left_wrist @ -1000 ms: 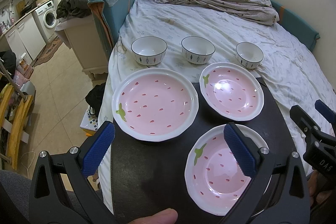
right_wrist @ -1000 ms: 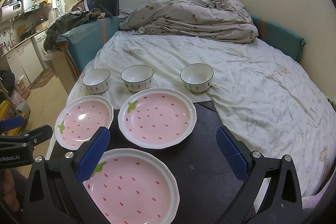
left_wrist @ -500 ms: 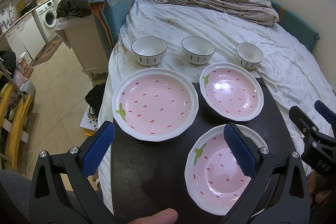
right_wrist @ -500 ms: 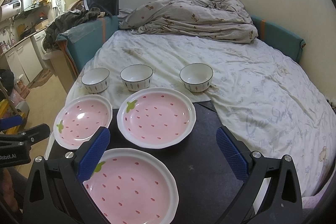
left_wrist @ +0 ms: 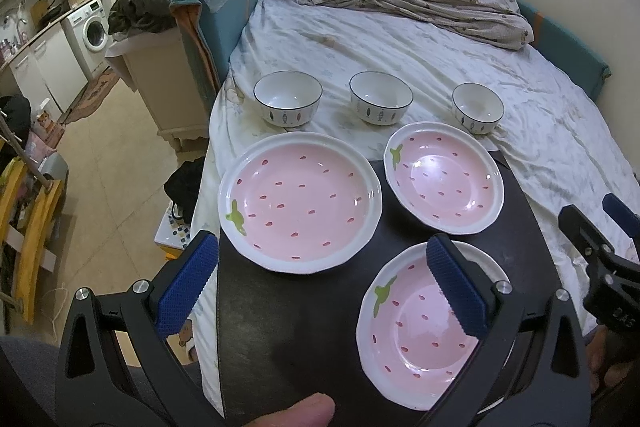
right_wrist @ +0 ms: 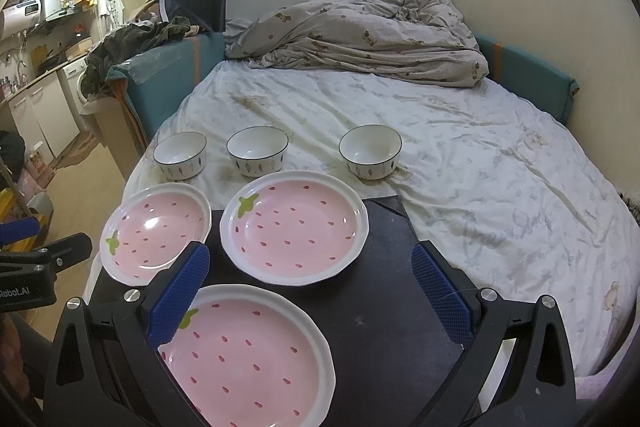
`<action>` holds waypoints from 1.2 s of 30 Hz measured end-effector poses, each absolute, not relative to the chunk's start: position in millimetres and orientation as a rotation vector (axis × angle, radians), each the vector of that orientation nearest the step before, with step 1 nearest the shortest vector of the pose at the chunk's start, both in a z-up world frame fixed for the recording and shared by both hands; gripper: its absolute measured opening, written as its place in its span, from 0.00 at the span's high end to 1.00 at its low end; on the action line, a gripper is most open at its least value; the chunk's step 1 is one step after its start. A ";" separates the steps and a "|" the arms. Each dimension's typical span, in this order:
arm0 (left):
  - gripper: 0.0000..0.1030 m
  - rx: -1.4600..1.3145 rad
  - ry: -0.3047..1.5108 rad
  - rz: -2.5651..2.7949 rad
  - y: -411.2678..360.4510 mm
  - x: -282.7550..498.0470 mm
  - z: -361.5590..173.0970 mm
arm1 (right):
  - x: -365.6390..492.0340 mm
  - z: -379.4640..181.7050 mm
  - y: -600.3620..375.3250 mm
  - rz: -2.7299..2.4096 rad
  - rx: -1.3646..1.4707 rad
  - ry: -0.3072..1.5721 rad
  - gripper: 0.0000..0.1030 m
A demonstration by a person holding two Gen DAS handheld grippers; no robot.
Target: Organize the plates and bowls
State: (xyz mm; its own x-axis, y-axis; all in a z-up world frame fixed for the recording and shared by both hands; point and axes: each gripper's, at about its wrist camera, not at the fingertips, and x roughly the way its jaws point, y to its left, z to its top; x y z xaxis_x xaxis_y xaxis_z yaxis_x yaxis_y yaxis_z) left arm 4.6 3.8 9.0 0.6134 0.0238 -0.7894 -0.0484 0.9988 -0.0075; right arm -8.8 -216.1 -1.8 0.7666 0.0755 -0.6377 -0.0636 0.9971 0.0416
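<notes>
Setting: bedroom, with a bed (right_wrist: pixel 480 155) in a pale rumpled sheet and a black board (right_wrist: pixel 384 291) lying at its near end as the work surface; a kitchen corner shows far left.
Plates: three pink strawberry plates sit on the black board, none stacked. In the left wrist view the left plate (left_wrist: pixel 298 213) is the largest-looking, the far plate (left_wrist: pixel 442 179) lies beside it to the right, and the near plate (left_wrist: pixel 420 327) lies closest to the person.
Bowls: three white bowls stand in a row on the sheet just beyond the board: left bowl (left_wrist: pixel 288 103), middle bowl (left_wrist: pixel 381 103), right bowl (left_wrist: pixel 477 108), each apart from the others and upright.
Left gripper: left gripper (left_wrist: pixel 316 287) hovers over the board's near edge, jaws spread wide and holding nothing; its right pad overlaps the near plate in view, though contact cannot be told.
Right gripper: right gripper (right_wrist: pixel 308 291) hangs above the board, likewise spread and empty, between the near plate and the bare right side of the board.
Step in hand: judged to be the approach to a first plate; nothing is gathered yet.
Doing it well: take a plate by its raised rim, one finger under the lip, and lift level before setting it onto another plate.
Risk: glazed rims look slippery, and the soft bed could let the board tilt under pressure.
</notes>
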 end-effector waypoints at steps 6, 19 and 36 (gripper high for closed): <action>0.00 -0.002 0.935 0.015 7.0 23.0 21.8 | 0.9 14.3 -212.2 0.113 0.037 0.711 0.00; 0.00 -0.053 1.106 0.140 63.9 99.4 2.7 | 59.4 9.3 -178.1 0.266 0.180 0.926 0.00; 0.24 -0.230 1.408 0.151 137.9 168.2 -93.9 | 141.1 -81.3 -140.0 0.420 0.545 1.295 0.14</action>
State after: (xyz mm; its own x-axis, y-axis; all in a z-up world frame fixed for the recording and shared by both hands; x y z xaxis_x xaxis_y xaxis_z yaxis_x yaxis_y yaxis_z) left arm 168.2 137.9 -93.9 0.1582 -0.0321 -0.9869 -0.2401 0.9682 -0.0700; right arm 141.1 -140.0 -81.3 0.2283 0.5790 -0.7827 0.0091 0.8026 0.5964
